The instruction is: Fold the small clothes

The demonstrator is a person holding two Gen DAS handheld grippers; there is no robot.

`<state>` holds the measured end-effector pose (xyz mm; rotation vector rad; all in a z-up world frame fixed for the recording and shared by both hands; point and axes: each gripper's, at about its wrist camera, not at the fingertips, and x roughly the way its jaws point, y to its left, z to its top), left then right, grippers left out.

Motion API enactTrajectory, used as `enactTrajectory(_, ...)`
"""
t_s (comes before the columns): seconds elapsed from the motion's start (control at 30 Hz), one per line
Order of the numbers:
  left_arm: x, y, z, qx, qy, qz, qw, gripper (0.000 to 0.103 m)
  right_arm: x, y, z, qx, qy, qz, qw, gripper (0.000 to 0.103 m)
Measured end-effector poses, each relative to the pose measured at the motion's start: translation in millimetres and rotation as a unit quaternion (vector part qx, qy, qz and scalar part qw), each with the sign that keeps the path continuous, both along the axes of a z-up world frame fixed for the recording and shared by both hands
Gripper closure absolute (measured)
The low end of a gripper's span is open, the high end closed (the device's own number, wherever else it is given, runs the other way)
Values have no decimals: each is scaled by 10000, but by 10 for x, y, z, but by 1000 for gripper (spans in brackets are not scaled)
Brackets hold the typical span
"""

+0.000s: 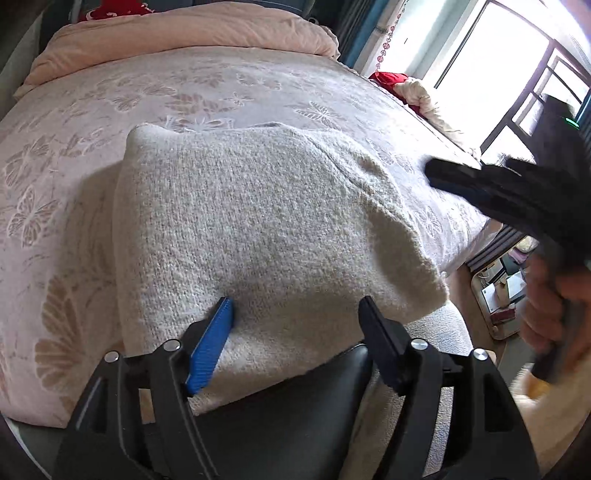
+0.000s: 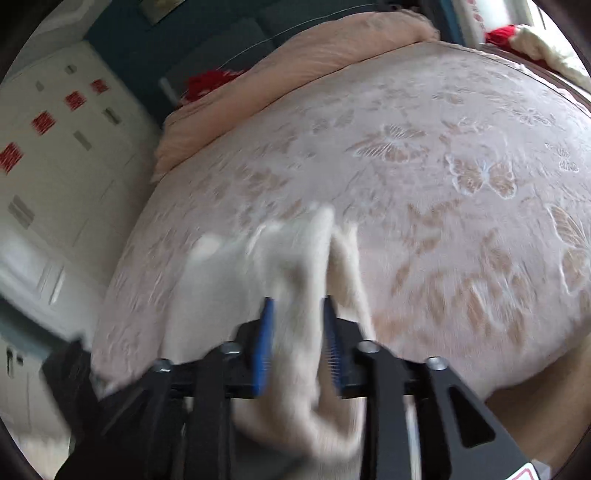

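A cream knitted garment (image 1: 258,221) lies folded into a broad block on the pink butterfly-patterned bed (image 1: 55,166). My left gripper (image 1: 295,306) stands open over the garment's near edge, its blue pad resting against the knit. Nothing is pinched between its fingers. A hand holds my right gripper (image 1: 439,177), which hovers blurred beside the garment's right side. In the right wrist view, a strip of the cream garment (image 2: 299,266) runs between the blue pads of the right gripper (image 2: 298,301). The ribbed face of the right-hand pad shows bare, so the pads do not press the cloth.
A peach duvet (image 1: 184,33) is rolled at the head of the bed. Red and cream cloths (image 1: 399,81) lie at the far side by the window. A black padded surface (image 1: 295,406) sits under my left gripper. A white cupboard (image 2: 55,166) stands beside the bed.
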<state>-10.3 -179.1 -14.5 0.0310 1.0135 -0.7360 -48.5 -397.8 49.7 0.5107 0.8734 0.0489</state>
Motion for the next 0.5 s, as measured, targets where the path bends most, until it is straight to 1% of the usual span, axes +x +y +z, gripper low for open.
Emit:
enactTrajectory(0.03, -19, -7, 10, 14, -29, -8, 10000, 30, -117, 69, -55, 8, 128, 122, 9998, 62)
enactTrajectory(0.1, -54, -17, 17, 27, -75, -11, 10000, 27, -213, 120, -170, 46, 361, 277, 9990, 60)
enactTrajectory(0.17, -59, -42, 12, 27, -107, 11, 9999, 25, -269, 220, -404, 84, 658, 419, 9969, 60)
enactTrajectory(0.23, -77, -51, 15, 53, -106, -9, 9999, 22, -247, 298, -597, -110, 916, 425, 9948, 93)
enactTrajectory(0.27, -101, -49, 27, 77, -112, -32, 9999, 22, -246, 317, -605, -187, 908, 417, 9948, 92)
enactTrajectory(0.33, -89, -36, 40, 76, -126, -103, 9998, 22, -317, 244, -464, -278, 582, 173, 9978, 93)
enactTrajectory(0.37, -84, -22, 38, 48, -123, -124, 9998, 22, -348, 163, -425, -333, 527, 3, 9981, 93)
enactTrajectory(0.4, -79, -19, 31, 18, -117, -146, 9998, 22, -345, 71, -480, -372, 635, -140, 9972, 93)
enactTrajectory(0.43, -87, -31, 15, 1, -124, -168, 9998, 22, -305, 21, -620, -389, 869, -142, 9954, 93)
enactTrajectory(0.5, -105, -82, -8, 60, -140, -183, 9997, 20, -236, 24, -871, -218, 1305, 62, 9912, 91)
